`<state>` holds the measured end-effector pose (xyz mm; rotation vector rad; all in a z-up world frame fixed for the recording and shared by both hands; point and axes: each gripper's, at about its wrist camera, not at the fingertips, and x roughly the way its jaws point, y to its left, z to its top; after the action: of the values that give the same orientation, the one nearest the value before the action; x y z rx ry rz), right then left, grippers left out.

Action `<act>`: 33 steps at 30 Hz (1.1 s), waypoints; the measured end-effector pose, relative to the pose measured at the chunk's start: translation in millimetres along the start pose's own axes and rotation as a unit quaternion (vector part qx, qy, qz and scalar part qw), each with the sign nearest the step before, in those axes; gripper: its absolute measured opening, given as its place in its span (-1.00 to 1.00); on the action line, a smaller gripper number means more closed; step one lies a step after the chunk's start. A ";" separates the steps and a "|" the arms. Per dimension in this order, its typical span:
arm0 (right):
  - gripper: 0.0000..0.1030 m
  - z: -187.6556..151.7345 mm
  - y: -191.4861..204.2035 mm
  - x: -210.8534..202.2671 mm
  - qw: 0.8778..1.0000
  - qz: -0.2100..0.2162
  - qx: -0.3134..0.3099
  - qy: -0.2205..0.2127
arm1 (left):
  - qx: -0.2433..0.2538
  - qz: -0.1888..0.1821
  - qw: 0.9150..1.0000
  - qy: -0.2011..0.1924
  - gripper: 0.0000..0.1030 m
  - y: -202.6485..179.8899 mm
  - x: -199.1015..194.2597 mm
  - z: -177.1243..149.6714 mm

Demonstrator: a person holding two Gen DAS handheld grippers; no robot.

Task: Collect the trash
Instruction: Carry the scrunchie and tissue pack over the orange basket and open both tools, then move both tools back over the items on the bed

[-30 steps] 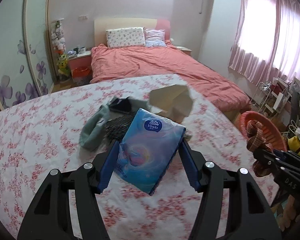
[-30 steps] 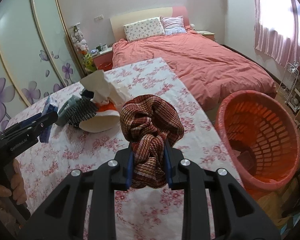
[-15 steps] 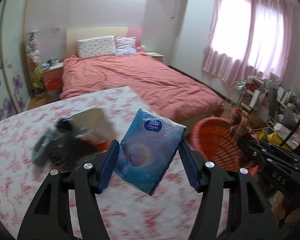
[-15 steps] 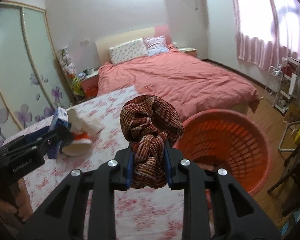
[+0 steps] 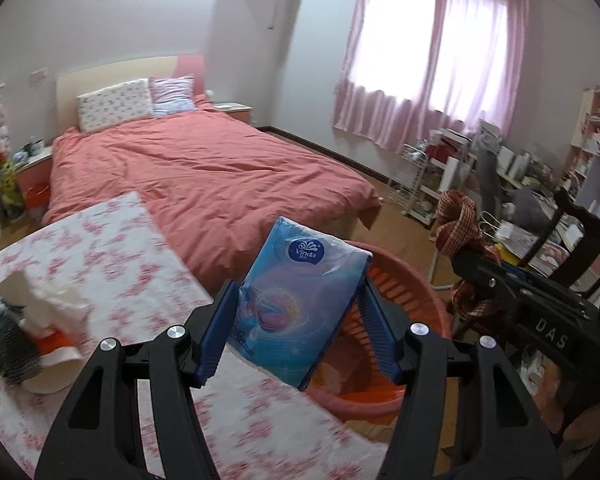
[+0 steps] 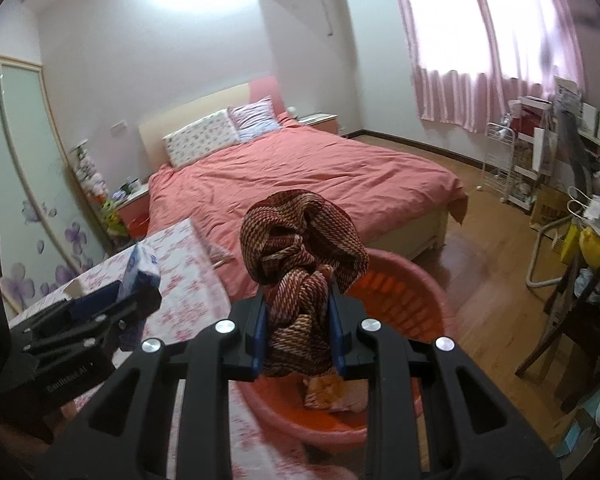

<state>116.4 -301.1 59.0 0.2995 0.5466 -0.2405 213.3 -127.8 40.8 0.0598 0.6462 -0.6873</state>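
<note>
While both my hands are up over the basket: here's the rundown
Left gripper (image 5: pixel 298 312): my jaws are clamped on the blue tissue pack (image 5: pixel 300 304), pads pressing its two long sides, pack tilted with the logo end leaning far and right
Right gripper (image 6: pixel 298 330): squeezed tight on a wadded brown-striped cloth (image 6: pixel 302 260), most of it bulging out above the pads
Where the trash is: tissue pack sits in front of the near-left rim of the red basket (image 5: pixel 424 292); the cloth hangs over the basket's near rim in the right wrist view
Basket contents: some pinkish crumpled stuff at the bottom, can't tell what exactly
Table (image 5: pixel 112 256): floral cloth, to the left of the basket, with a leftover pile (image 5: pixel 32 332) at the left edge, white paper, something orange, a dark mesh bit, kinda blurry
Background: pink bed (image 5: pixel 204 176) far behind, curtains (image 5: pixel 432 60) far right, cluttered shelves on the right
</note>
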 end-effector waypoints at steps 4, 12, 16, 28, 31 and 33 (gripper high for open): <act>-0.50 1.8 -24.5 6.4 1.000 -0.010 0.013 0.000 | 0.008 -0.014 1.000 0.005 0.19 -13.3 12.1 4.0; -0.50 -2.9 -53.4 27.1 0.999 -0.011 0.037 0.015 | 0.022 -0.026 0.999 0.016 0.19 -33.0 33.2 6.2; -0.50 -2.4 -58.3 35.8 0.999 -0.007 0.043 0.018 | 0.023 -0.032 0.999 0.024 0.19 -38.9 42.0 6.6; 0.06 2.1 -84.8 61.3 0.995 0.016 0.092 0.030 | 0.018 -0.012 0.998 0.065 0.50 -35.5 70.2 -10.9; 0.15 0.0 -88.4 62.9 0.995 0.005 0.096 0.031 | 0.010 0.002 0.997 0.073 0.52 -28.4 70.8 -11.7; 0.17 -0.9 -88.2 60.8 0.995 -0.002 0.095 0.030 | 0.004 0.016 0.997 0.074 0.52 -21.4 66.8 -13.0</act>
<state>139.6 -391.5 6.5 0.4920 0.5838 -0.2882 232.6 -179.3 -4.6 0.1293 0.7823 -0.6597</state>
